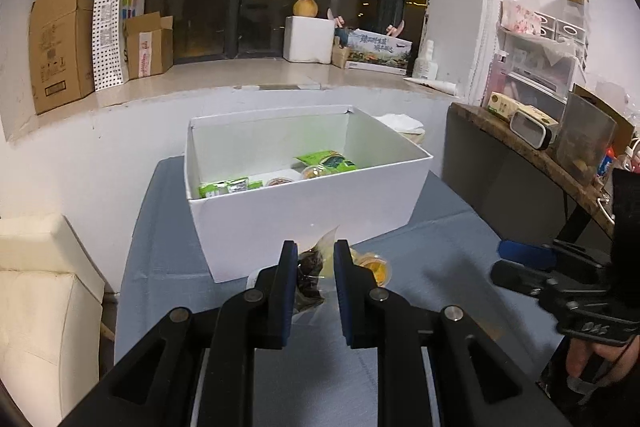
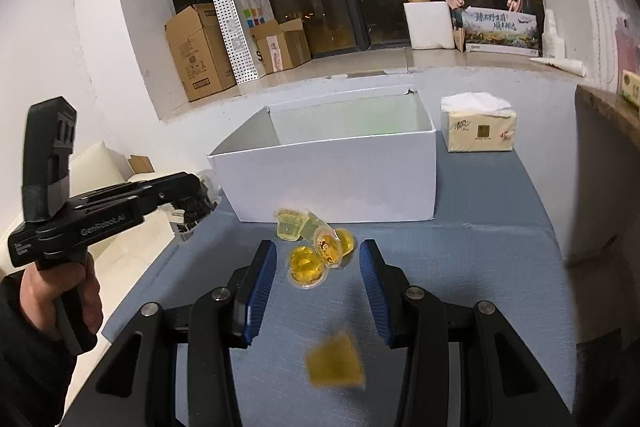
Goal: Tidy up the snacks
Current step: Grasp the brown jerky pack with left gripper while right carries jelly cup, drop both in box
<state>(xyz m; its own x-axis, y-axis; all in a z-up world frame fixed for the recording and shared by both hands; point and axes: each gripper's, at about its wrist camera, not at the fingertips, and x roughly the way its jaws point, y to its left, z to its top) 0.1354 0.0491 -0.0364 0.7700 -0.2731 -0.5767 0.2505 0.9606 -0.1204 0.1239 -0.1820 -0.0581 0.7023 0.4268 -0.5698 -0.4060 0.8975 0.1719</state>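
Snacks: several clear jelly cups point(image 2: 310, 247) with yellow filling lie in a loose cluster on the blue-grey desk point(image 2: 480, 267), just in front of the white box point(image 2: 332, 179). One more yellow cup point(image 2: 336, 363) lies apart, nearer the right tool, blurred. Inside the box, seen from the left wrist view: green packets point(image 1: 228, 187) along the near-left wall, another green packet point(image 1: 326, 161) and two small cups toward the right.

Left tool point(image 1: 316, 267): clenched on a clear packet of dark, brownish snack point(image 1: 310, 275), held above the desk short of the box's near wall. A corner of the clear wrapper sticks up between the pads. An orange-yellow cup point(image 1: 374, 267) sits on the desk just right of this tool.

Right tool point(image 2: 318, 267): released, jaws apart, nothing between the pads; the jelly cluster lies just ahead of its fingertips.

Tissue pack point(image 2: 478, 127) stands on the desk right of the box. A person's hand point(image 2: 80, 291) grips the left tool's handle.
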